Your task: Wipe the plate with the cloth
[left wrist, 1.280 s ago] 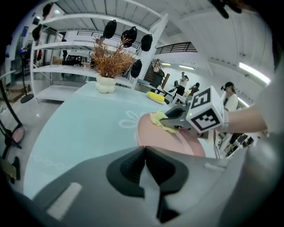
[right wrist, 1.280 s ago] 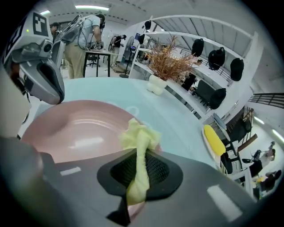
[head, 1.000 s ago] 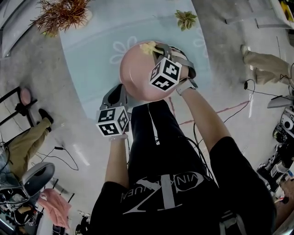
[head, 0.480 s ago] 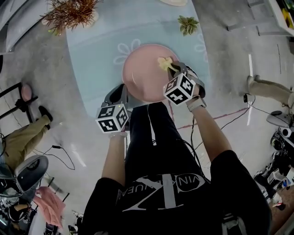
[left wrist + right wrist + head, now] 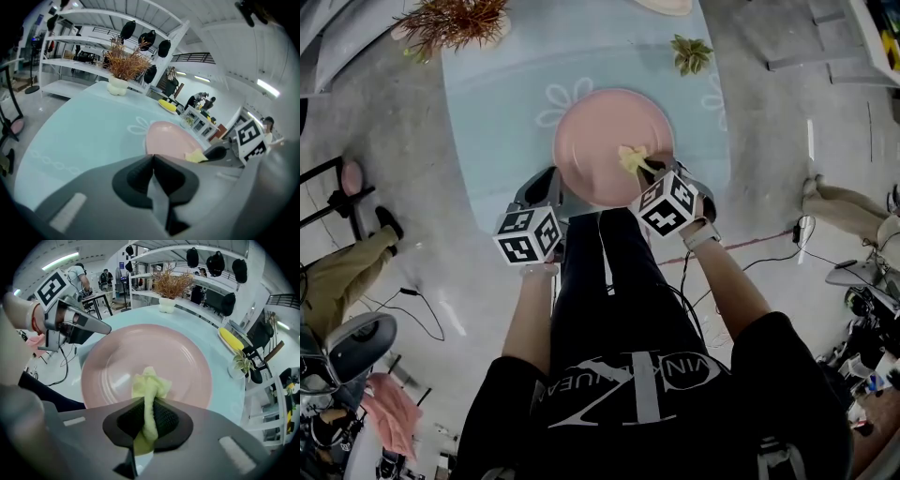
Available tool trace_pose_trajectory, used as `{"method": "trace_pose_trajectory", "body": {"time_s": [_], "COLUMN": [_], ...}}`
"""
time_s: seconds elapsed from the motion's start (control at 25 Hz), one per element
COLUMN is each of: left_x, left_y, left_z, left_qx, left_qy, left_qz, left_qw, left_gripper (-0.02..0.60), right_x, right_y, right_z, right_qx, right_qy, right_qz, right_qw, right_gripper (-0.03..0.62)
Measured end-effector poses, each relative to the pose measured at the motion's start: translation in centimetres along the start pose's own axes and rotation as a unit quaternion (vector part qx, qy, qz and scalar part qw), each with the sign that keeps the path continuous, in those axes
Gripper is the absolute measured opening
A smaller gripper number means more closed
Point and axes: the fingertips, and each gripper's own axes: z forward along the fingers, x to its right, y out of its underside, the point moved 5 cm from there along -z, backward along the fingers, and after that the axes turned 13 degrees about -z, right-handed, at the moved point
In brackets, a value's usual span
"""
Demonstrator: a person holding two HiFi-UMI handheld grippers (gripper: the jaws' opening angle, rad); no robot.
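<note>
The right gripper (image 5: 645, 169) is clamped on a crumpled pale-yellow cloth (image 5: 630, 157), which it presses onto the near right part of a round, smooth pink plate (image 5: 600, 131). The plate lies on a pale blue table (image 5: 497, 112) printed with white flower outlines. The left gripper (image 5: 549, 184) sits at the plate's near left rim. A spiky dried plant (image 5: 455, 19) and a small green plant (image 5: 691, 53) stand well apart from the plate.

In the left gripper view, the left gripper's (image 5: 153, 161) jaws meet with nothing seen between them, tips just before the plate (image 5: 166, 138).

In the right gripper view, the cloth (image 5: 149, 385) runs up between the ridged black pads and bunches on the glossy plate (image 5: 183, 352).
</note>
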Motion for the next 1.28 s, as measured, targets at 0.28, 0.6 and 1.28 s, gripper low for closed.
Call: {"method": "trace_pose_trajectory", "body": {"time_s": [0.28,0.6,1.28], "left_x": [-0.1,-0.2,0.0], "left_y": [-0.1,-0.1,-0.7], "left_z": [0.1,-0.1,0.5], "left_qx": [0.001,0.003,-0.007], "left_qy": [0.002,0.005,-0.001], "left_qz": [-0.009,-0.014,0.011], "left_qw": [1.0,0.9999,0.9999], "left_gripper": [0.0,0.0,0.0], "right_x": [-3.4,-6.3,-3.1], "right_y": [-2.1,-5.8,-13.3], "right_z": [0.1,0.7,3.6], "right_qx": [0.02,0.052,0.117], "right_qy": [-0.053,-0.087,-0.043], "right_qz": [-0.032,-0.063,-0.117], "right_qw": [0.998,0.993,0.985], "right_gripper": [0.037,0.038,0.043]}}
